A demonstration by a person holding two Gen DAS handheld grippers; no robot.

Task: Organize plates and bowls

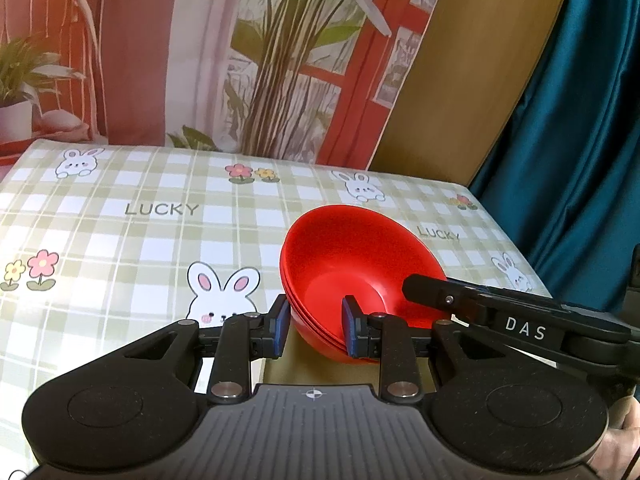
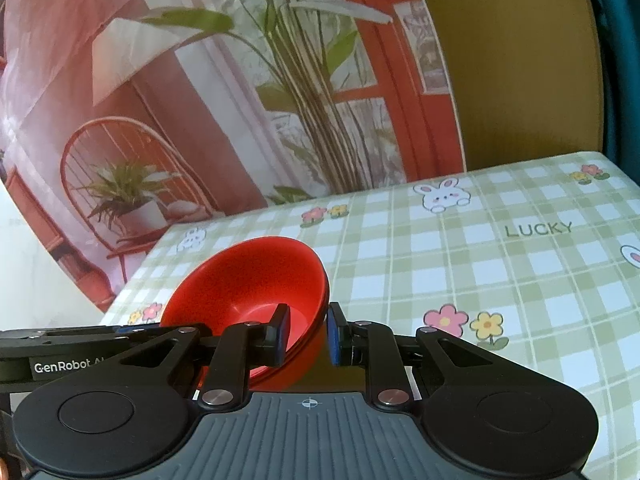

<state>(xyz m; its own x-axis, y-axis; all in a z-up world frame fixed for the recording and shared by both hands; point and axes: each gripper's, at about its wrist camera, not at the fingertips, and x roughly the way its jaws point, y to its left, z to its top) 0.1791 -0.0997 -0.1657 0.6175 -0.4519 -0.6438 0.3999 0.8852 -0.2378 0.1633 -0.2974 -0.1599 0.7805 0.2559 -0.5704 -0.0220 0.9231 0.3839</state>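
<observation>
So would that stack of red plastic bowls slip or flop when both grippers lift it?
The stack of red plastic bowls looks rigid and probably light. Its glossy wall may slide between the left gripper pads. Nested rims could shift apart, since the right gripper also straddles only one edge.
</observation>
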